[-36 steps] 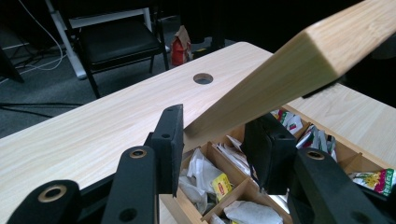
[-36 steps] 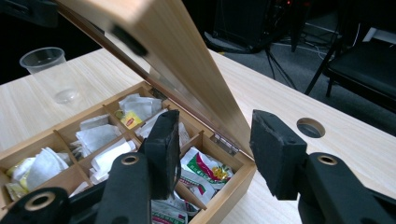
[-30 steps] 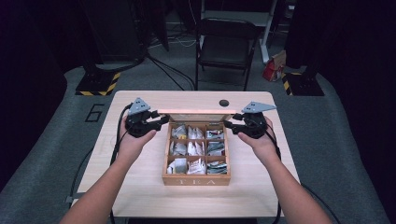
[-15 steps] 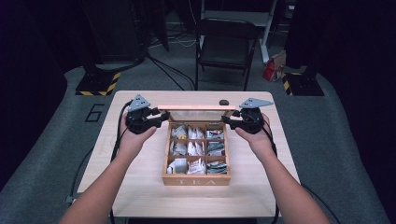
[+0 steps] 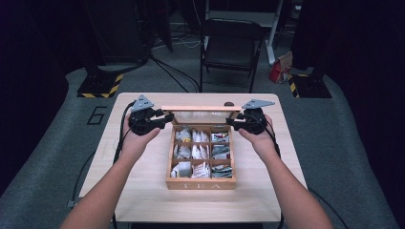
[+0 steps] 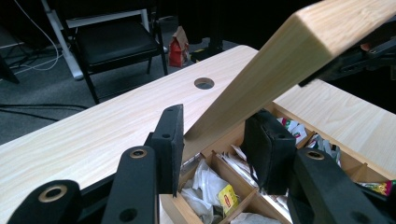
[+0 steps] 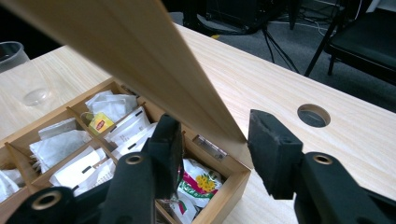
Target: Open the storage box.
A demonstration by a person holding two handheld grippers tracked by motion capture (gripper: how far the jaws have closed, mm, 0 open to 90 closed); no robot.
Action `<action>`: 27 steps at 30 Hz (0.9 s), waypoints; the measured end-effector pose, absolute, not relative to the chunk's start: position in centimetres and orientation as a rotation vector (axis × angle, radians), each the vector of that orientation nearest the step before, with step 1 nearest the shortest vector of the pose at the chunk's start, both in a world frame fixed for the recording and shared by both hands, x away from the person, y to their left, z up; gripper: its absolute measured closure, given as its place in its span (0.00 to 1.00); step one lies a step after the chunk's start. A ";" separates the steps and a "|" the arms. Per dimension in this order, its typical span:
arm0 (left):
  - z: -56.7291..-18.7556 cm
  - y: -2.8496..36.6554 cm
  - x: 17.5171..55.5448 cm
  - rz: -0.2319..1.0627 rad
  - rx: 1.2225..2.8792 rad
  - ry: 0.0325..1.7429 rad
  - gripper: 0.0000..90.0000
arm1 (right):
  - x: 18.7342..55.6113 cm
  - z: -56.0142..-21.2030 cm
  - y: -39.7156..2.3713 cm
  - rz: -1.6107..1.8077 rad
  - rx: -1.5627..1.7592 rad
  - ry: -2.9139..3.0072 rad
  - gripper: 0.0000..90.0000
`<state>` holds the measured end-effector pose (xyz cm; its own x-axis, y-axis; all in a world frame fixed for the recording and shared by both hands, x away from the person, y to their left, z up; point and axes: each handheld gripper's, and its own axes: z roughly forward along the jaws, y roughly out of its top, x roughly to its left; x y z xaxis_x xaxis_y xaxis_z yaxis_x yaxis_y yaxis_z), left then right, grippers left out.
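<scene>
- Change since the earlier high view: the lid (image 5: 200, 109) of the tea box (image 5: 200, 183) is being swung from lying open behind the box to standing raised over its rear edge, and the right gripper (image 5: 237, 122) is being carried down and inward with it, its jaws having just been closing.
- Left gripper (image 5: 167, 118): jaws are being held partly open astride the lid's left end (image 6: 219, 116); whether the pads are pressing cannot be told.
- Right gripper: jaws are being held astride the lid's right end (image 7: 205, 112), a gap showing beside the outer pad; grip cannot be told.
- Key relation: the lid's long axis is running left to right between the two grippers, hinged at the box's rear edge; both hands are equally near, one at each end.
- Box: sitting mid-table (image 5: 143, 191), nearer the front edge; nine compartments are holding tea bags (image 5: 200, 169).
- Table hole (image 5: 229, 103): lying behind the lid.
</scene>
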<state>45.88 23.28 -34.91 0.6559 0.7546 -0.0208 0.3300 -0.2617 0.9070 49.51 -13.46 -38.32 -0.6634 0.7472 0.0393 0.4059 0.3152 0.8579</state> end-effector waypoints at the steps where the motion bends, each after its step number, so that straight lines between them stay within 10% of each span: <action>1: -34.9 23.3 45.9 0.520 1.854 0.860 0.65 | 49.6 -38.4 -13.5 1.290 1.028 2.221 0.62; 27: -37.5 22.7 48.3 0.526 1.875 0.906 0.63 | 50.2 -38.5 -13.6 1.328 1.076 2.206 0.62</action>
<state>48.29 22.66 -37.52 0.6322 0.7745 -0.0232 0.3641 -0.2706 0.8912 50.24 -13.60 -38.50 -0.6509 0.7545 0.0841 0.4276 0.2728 0.8618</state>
